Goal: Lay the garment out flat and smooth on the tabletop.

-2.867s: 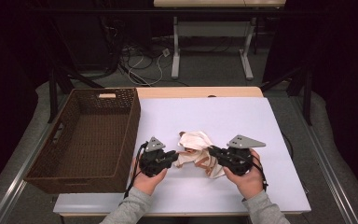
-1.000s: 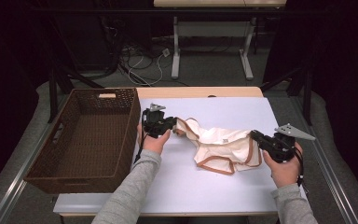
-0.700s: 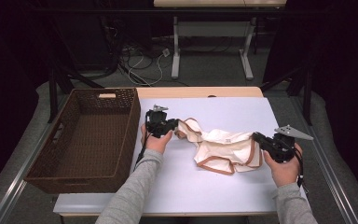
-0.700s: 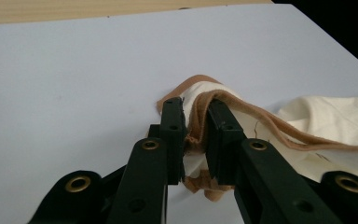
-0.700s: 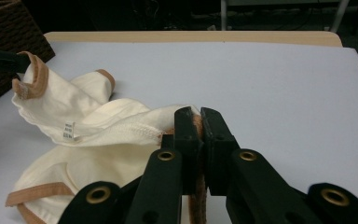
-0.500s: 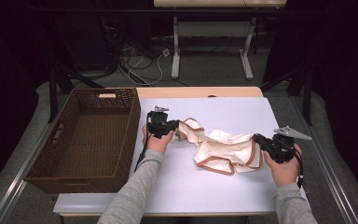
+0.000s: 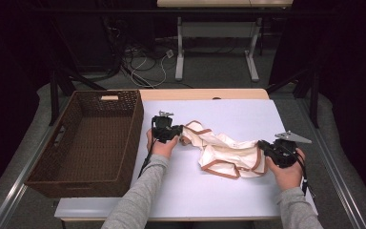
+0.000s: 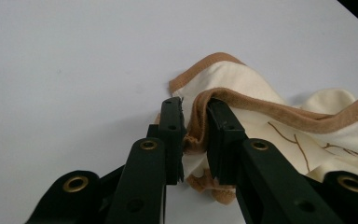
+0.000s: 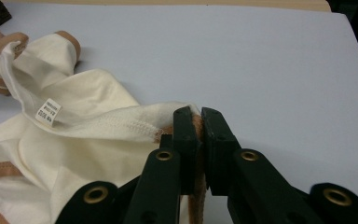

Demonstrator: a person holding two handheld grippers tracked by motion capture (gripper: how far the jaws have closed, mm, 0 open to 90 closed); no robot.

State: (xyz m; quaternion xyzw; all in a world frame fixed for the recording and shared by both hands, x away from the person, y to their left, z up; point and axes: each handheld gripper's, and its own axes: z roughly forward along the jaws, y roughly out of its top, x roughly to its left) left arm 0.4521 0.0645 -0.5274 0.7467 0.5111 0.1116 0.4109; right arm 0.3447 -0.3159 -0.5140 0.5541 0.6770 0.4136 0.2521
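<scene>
I hold a cream cotton garment with tan trim at table centre, stretched between both tongs.
My left tongs at nine o'clock and right tongs at three each pinch trim; I should pull evenly and keep it low.

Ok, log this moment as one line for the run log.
left gripper: shut on garment trim | right gripper: shut on garment edge | garment: spread between them on table | basket: left of garment
</scene>
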